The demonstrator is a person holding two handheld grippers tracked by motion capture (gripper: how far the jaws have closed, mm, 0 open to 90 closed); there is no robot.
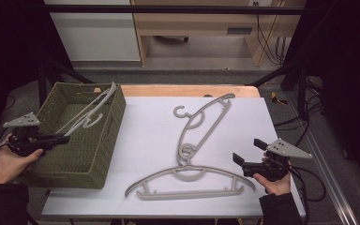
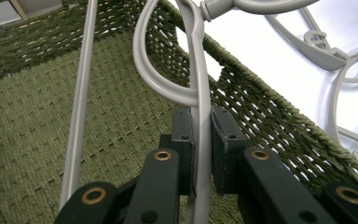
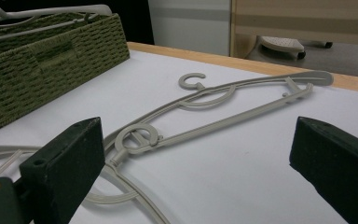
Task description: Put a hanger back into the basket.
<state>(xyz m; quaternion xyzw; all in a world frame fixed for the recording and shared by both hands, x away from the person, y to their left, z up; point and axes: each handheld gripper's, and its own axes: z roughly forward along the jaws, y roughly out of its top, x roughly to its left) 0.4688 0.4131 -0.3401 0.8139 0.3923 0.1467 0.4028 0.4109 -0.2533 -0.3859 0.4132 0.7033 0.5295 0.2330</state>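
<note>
A grey plastic hanger (image 1: 91,110) leans inside the green woven basket (image 1: 51,166) at the table's left, its top end sticking up over the far rim. My left gripper (image 1: 65,137) reaches in over the basket's left wall and is shut on one thin bar of that hanger (image 2: 200,70), with the pads (image 2: 223,135) pressed on either side of it. Two more grey hangers lie flat on the white table top: one slanted in the middle (image 1: 206,119), one across the front (image 1: 190,180). My right gripper (image 1: 247,151) hovers open at the right, beside the front hanger, holding nothing.
The basket's woven floor (image 2: 28,116) lies under the held hanger. In the right gripper view the slanted hanger (image 3: 242,100) lies ahead, between the spread jaws of my right gripper (image 3: 196,135). A wooden table edge (image 1: 187,90) runs along the back. Black frame posts stand at both sides.
</note>
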